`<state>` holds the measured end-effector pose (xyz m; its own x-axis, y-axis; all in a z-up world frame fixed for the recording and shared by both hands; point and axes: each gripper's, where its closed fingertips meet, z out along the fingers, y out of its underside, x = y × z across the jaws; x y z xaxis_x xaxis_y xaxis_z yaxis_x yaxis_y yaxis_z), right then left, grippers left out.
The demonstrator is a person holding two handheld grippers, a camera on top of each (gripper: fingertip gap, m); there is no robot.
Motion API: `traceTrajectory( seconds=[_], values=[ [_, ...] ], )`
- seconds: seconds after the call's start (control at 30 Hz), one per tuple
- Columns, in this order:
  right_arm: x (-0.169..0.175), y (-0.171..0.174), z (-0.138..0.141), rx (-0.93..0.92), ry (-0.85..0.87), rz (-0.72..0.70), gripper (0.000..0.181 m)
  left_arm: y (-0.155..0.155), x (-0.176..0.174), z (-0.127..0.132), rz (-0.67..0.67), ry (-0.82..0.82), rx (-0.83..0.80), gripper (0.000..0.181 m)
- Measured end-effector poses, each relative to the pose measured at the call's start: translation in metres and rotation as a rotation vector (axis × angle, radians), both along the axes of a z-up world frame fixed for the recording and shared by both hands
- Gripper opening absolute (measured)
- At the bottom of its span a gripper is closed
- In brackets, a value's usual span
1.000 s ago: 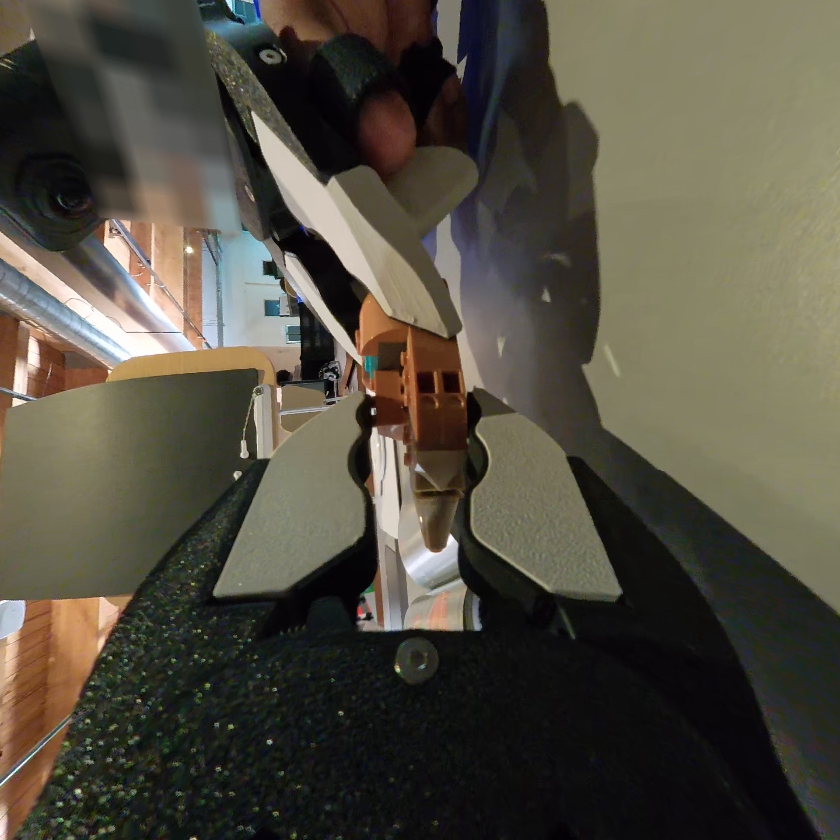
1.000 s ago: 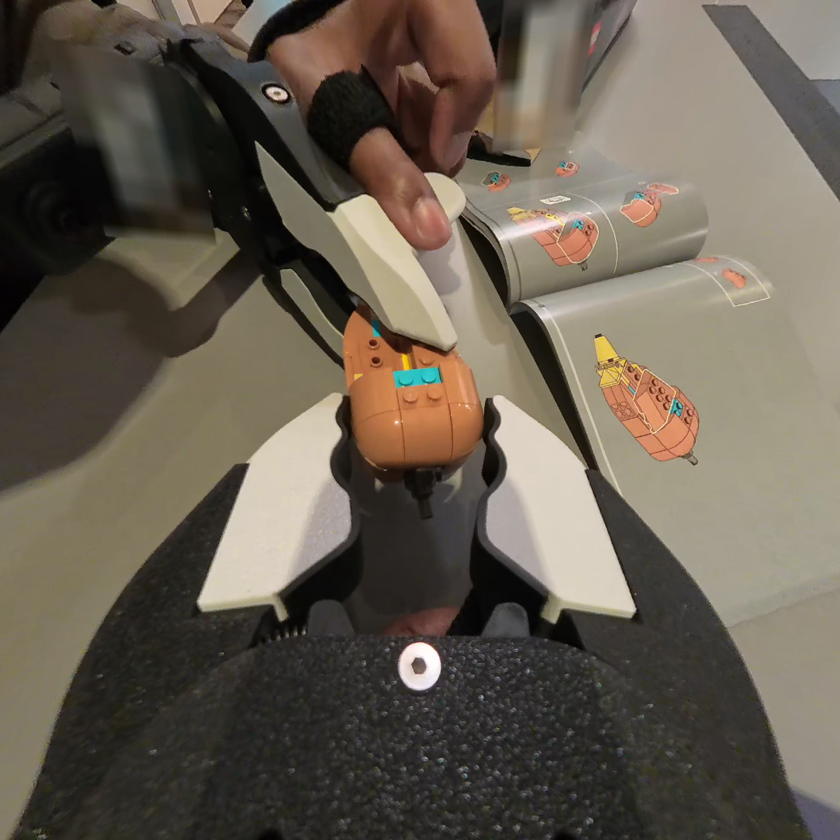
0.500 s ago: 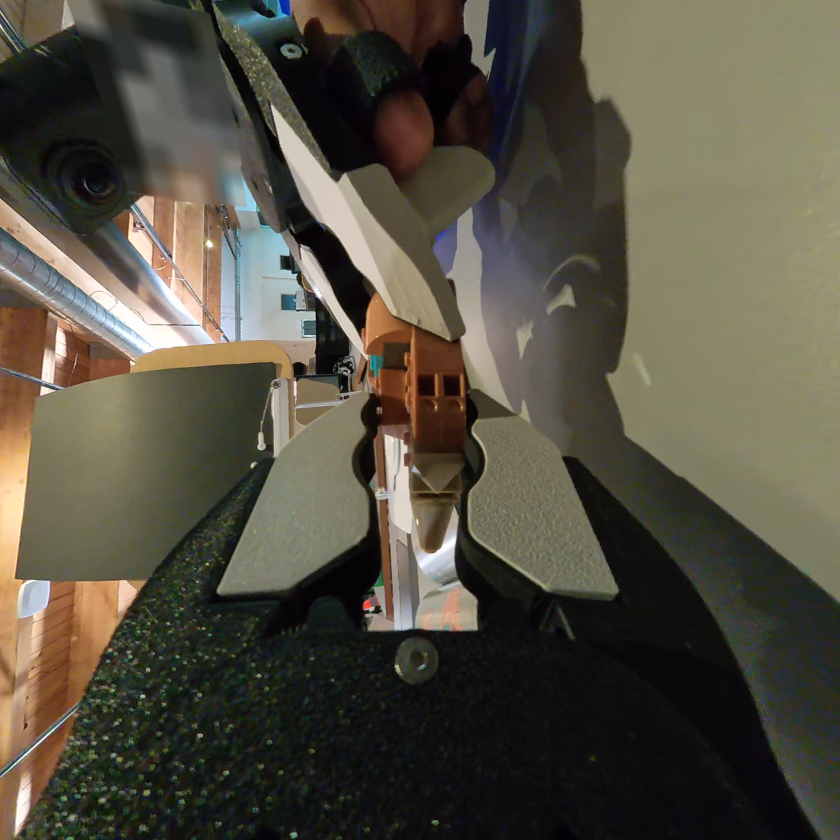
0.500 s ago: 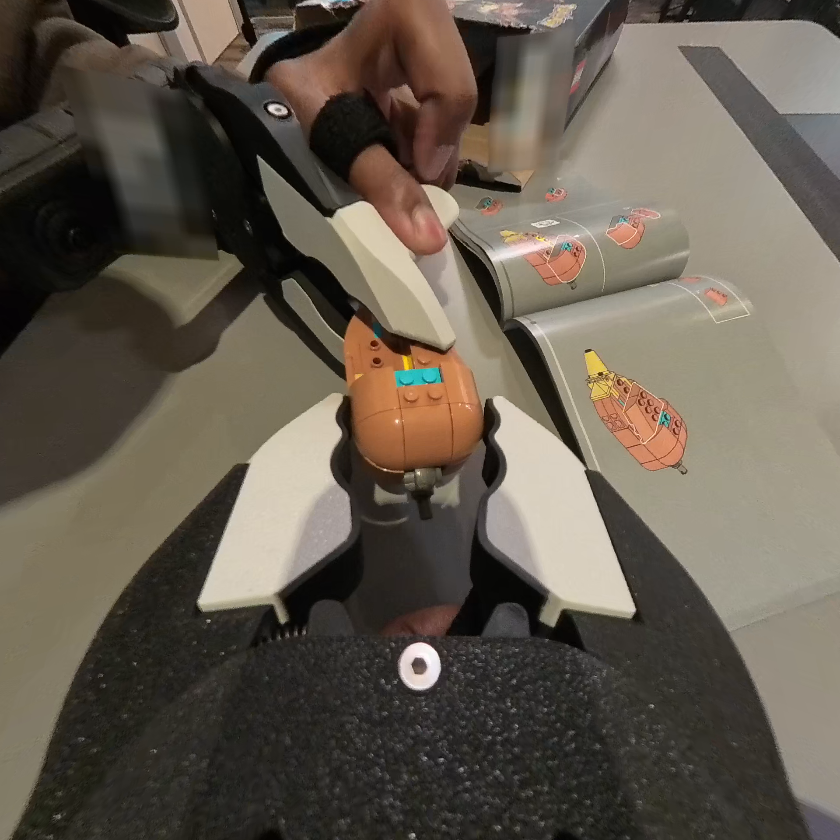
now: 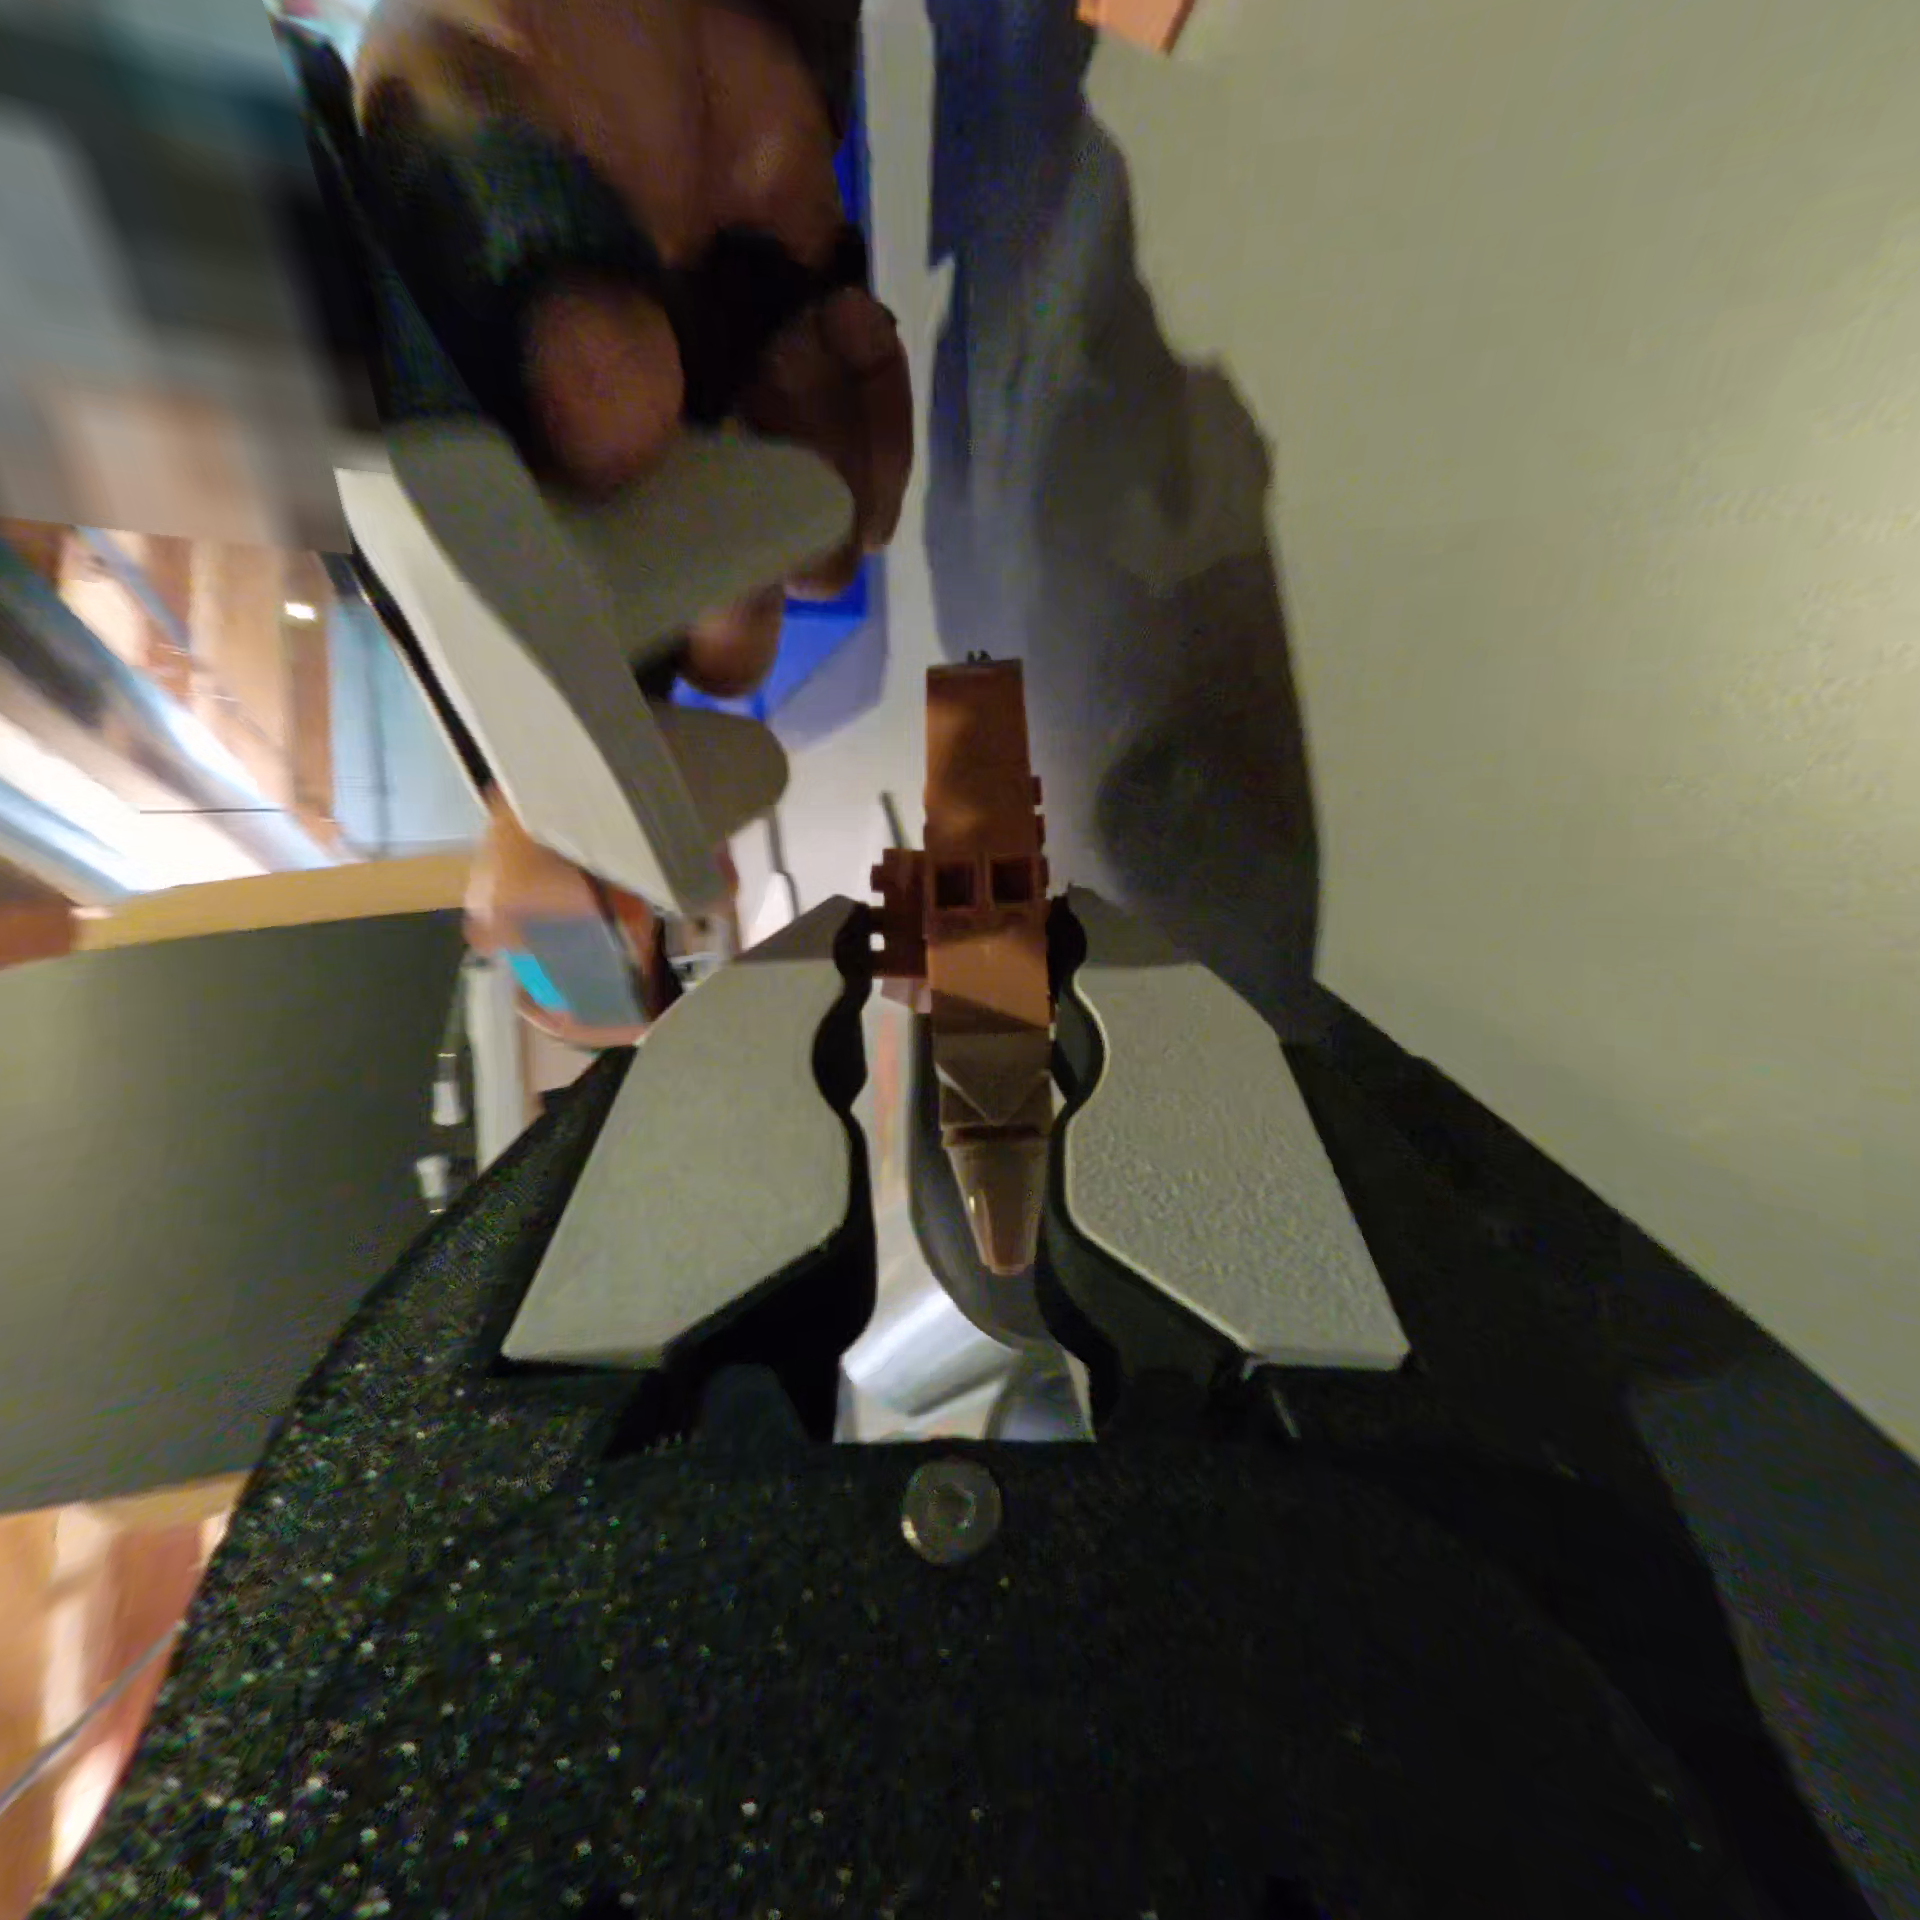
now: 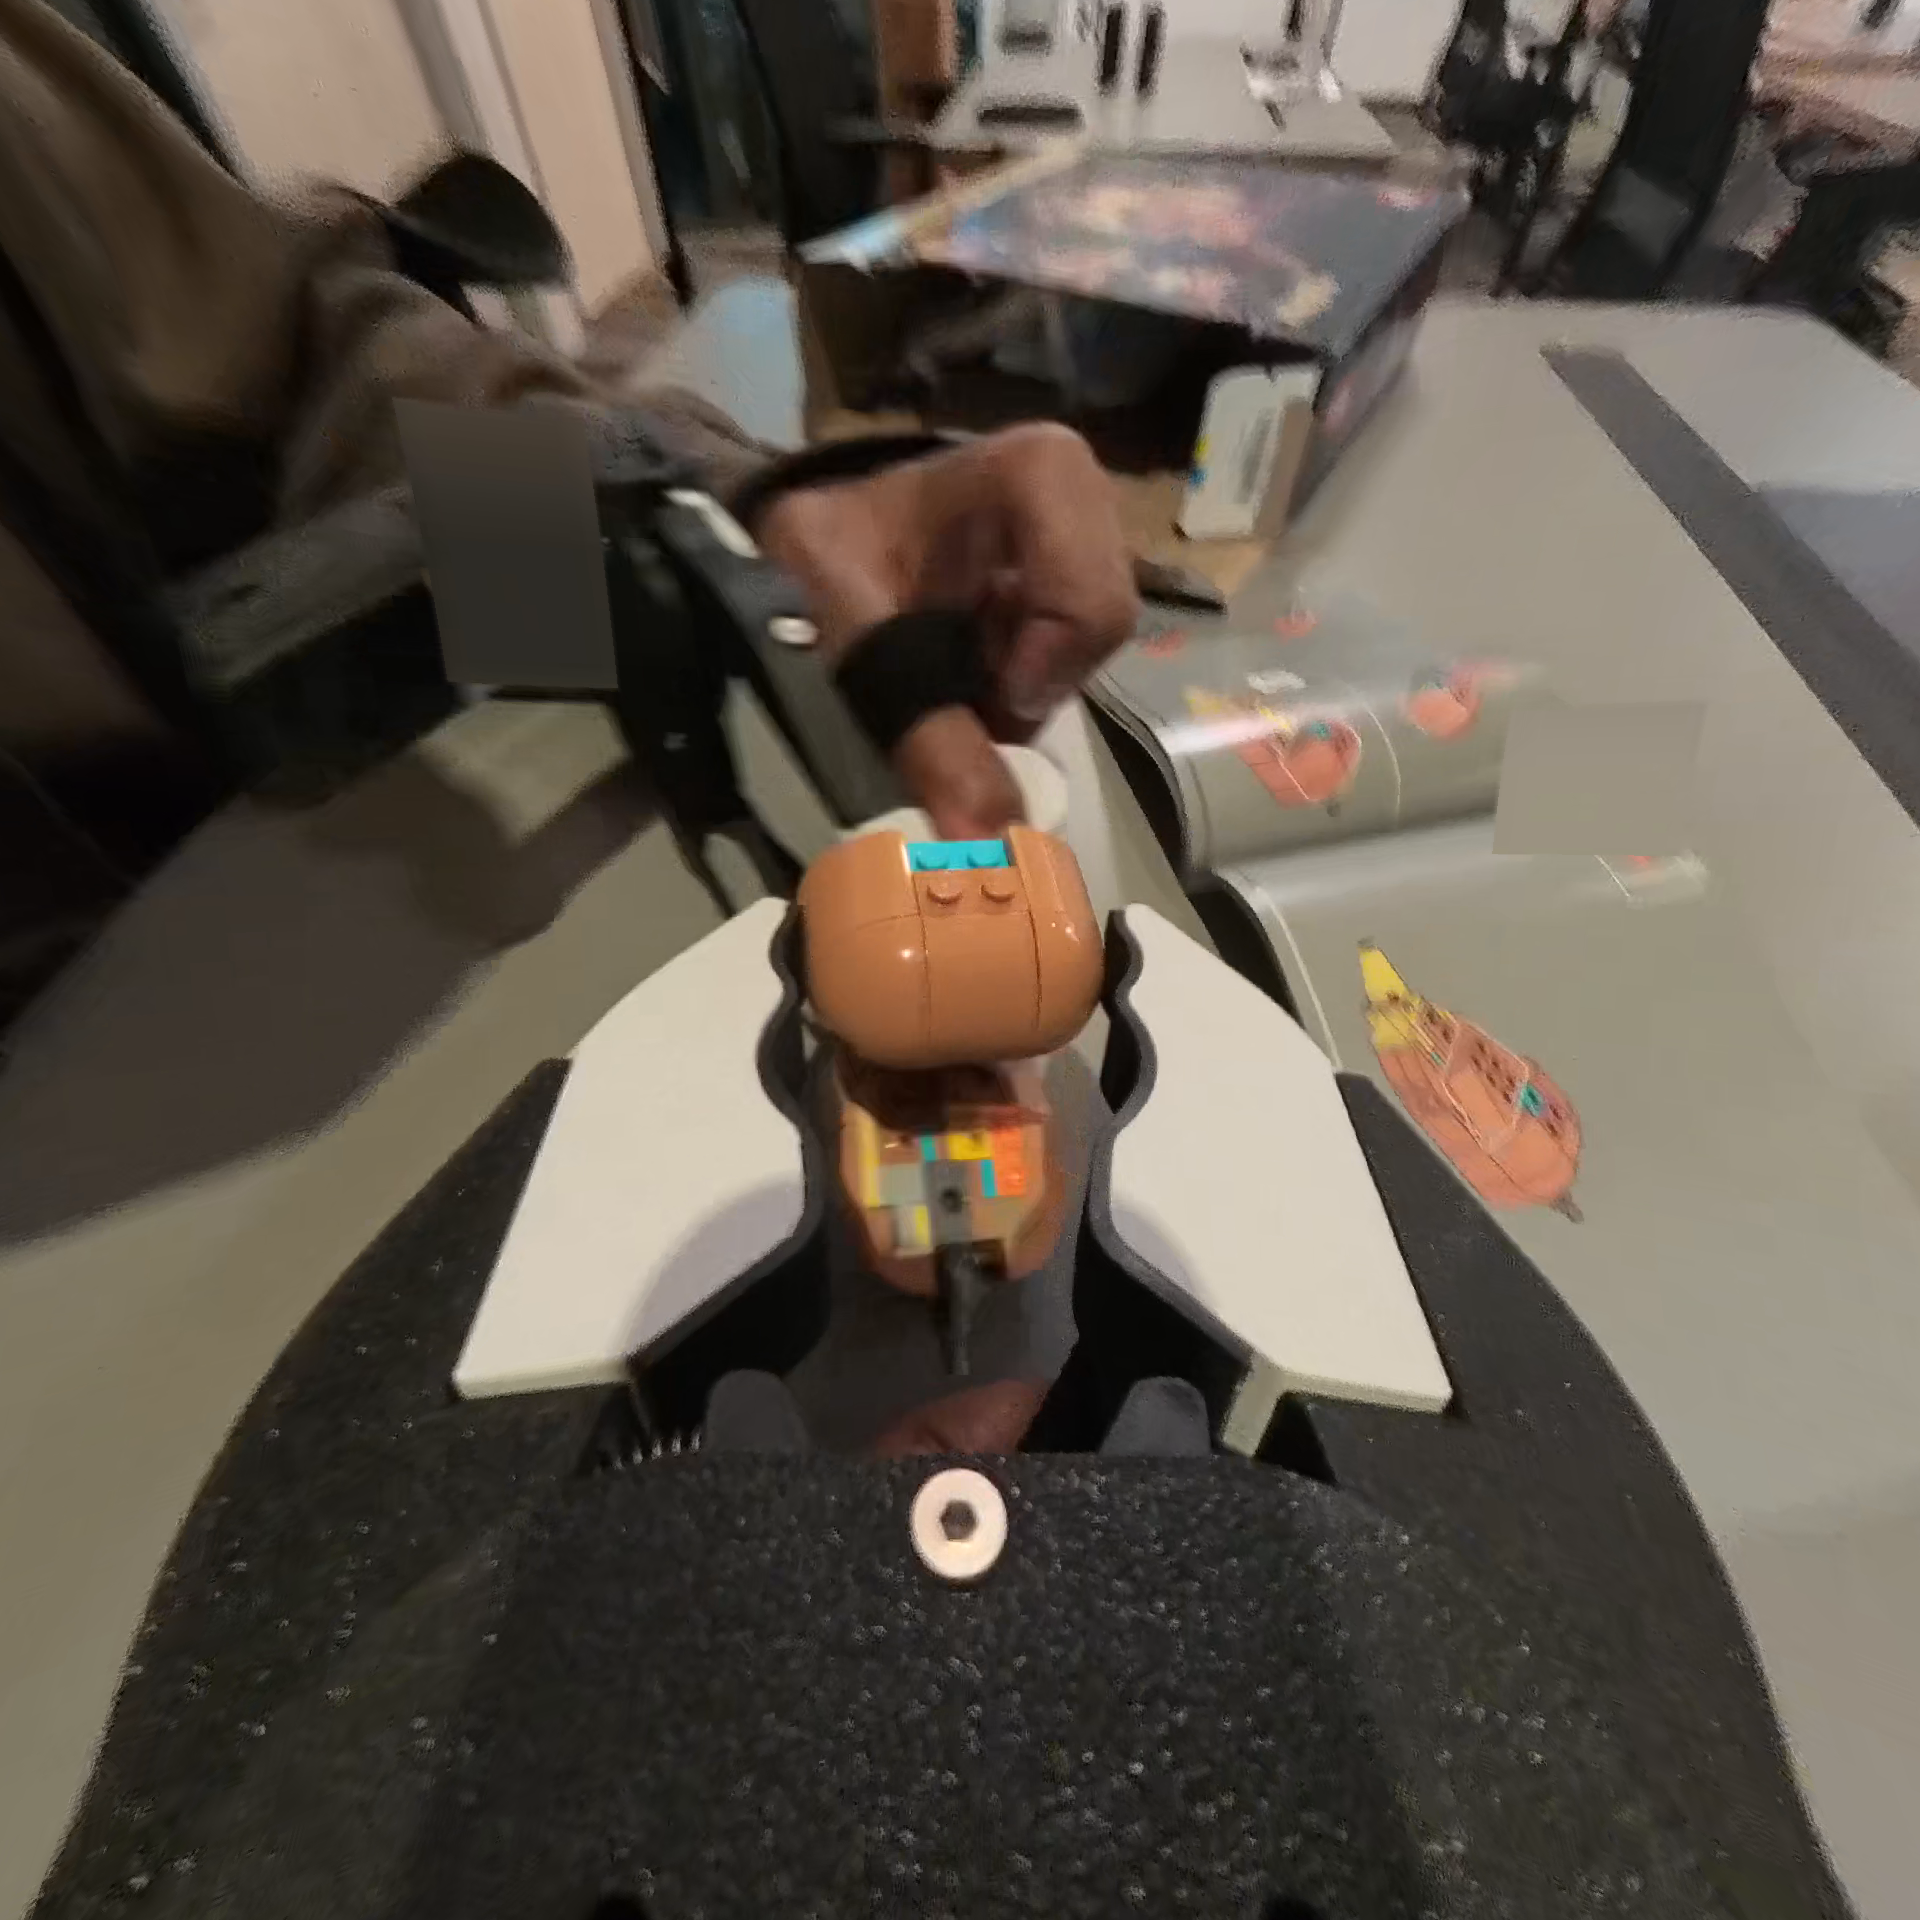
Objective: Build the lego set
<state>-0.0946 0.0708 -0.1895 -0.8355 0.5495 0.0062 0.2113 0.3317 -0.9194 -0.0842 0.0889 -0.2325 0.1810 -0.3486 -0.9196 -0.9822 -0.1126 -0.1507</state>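
Since the previous frame, the two grippers have drawn apart, and the build has split. Grey table (image 6: 260,1039) fills the lower frame; an opened set box (image 6: 1195,270) sits upper centre, with the instruction booklet (image 6: 1558,987) at right. Right gripper (image 6: 951,971) clamps the rounded brown hull section (image 6: 951,966); below it lies a blurred multicoloured section (image 6: 940,1174), grip indeterminate. Left gripper (image 5: 961,935) clamps the narrow brown pointed section (image 5: 982,935), centre frame.

Both grippers, left (image 5: 961,961) and right (image 6: 951,971), clamp fingers closed
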Motion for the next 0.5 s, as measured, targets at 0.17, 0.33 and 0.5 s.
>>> traceTrajectory(
  seconds=[0.17,0.33,0.5],
  values=[
    [0.004,0.017,-0.012,0.014,-0.045,-0.042,0.055,0.002,0.0,0.001,0.025,-0.022,0.017,0.033],
    [0.008,0.039,-0.012,-0.017,-0.084,-0.088,0.055,0.001,-0.013,0.004,0.086,-0.022,0.05,0.033],
    [0.012,0.036,-0.033,0.05,-0.133,-0.063,0.055,0.001,-0.016,-0.007,0.095,0.0,0.005,0.033]
  ],
)
